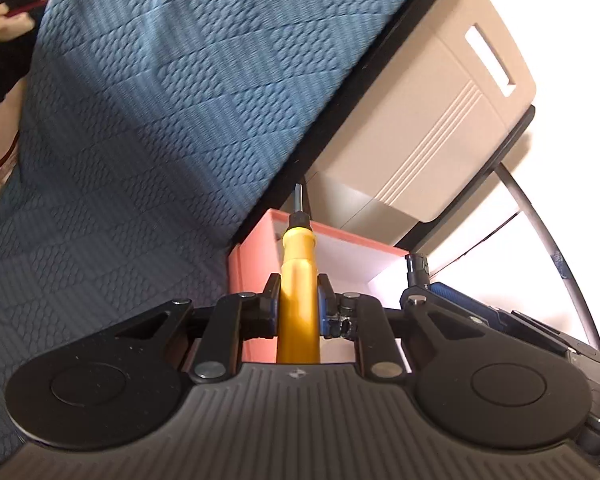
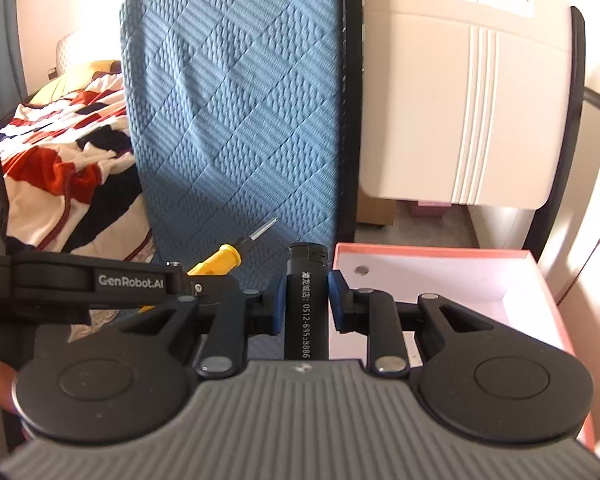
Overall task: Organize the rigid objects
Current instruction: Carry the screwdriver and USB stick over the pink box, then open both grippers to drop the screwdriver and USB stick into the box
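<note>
My left gripper (image 1: pixel 298 294) is shut on a yellow-handled screwdriver (image 1: pixel 298 280), its metal tip pointing forward over a pink box (image 1: pixel 252 268) with a white inside. My right gripper (image 2: pixel 305 296) is shut on a black lighter (image 2: pixel 304 300) with white print, held upright beside the left edge of the pink box (image 2: pixel 439 276). In the right wrist view the left gripper (image 2: pixel 204 280) shows at the left with the screwdriver (image 2: pixel 224 258) sticking out. A small round metal piece (image 2: pixel 362 269) lies inside the box. In the left wrist view the right gripper (image 1: pixel 419 276) shows at the right.
A blue quilted mat (image 2: pixel 236 112) stands upright behind the box, next to a beige plastic chair back (image 2: pixel 463 96) with a black frame. A bed with a red, white and black blanket (image 2: pixel 60 160) lies at the left.
</note>
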Tool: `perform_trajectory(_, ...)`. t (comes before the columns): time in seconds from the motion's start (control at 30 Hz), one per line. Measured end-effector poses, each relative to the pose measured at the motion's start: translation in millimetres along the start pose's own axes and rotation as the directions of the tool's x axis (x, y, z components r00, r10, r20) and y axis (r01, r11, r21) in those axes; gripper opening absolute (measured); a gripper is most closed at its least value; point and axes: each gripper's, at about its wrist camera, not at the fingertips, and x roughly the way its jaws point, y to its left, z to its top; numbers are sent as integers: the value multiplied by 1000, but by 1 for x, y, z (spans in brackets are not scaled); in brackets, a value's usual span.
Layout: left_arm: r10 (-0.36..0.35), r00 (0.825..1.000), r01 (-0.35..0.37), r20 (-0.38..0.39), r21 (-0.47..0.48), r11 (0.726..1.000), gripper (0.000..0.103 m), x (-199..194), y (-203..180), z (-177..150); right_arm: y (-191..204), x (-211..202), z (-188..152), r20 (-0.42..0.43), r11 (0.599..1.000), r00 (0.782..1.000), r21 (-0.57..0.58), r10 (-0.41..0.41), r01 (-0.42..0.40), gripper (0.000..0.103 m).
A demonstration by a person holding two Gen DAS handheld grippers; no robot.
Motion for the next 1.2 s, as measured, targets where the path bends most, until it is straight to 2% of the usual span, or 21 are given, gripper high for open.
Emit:
perform_trajectory(0.23,-28,1000,28,6,52,998,21,12,-46,5,-37,-16,3,28,998,998,17,-54,54,26)
perform_trajectory(0.47,-62,995,68,-82,62,996,21,51,-74,-25,-78,-17,-24,-14,991,994,80,-108,109,26)
perform_trajectory(0.77,-17,982,35,-189,94,995,21,99,-83,-64,-115,-1,-79,-135,977,982,151,-129,149,26)
perform_trajectory(0.97,25,969,5,-247,117,993,21,118,-82,-84,-124,11,-108,-210,973,970,165,-123,159,26)
perform_trajectory(1.2,44,959,-2,-281,150,989,21,124,-84,-94,-124,11,-120,-247,965,962,204,-113,166,25)
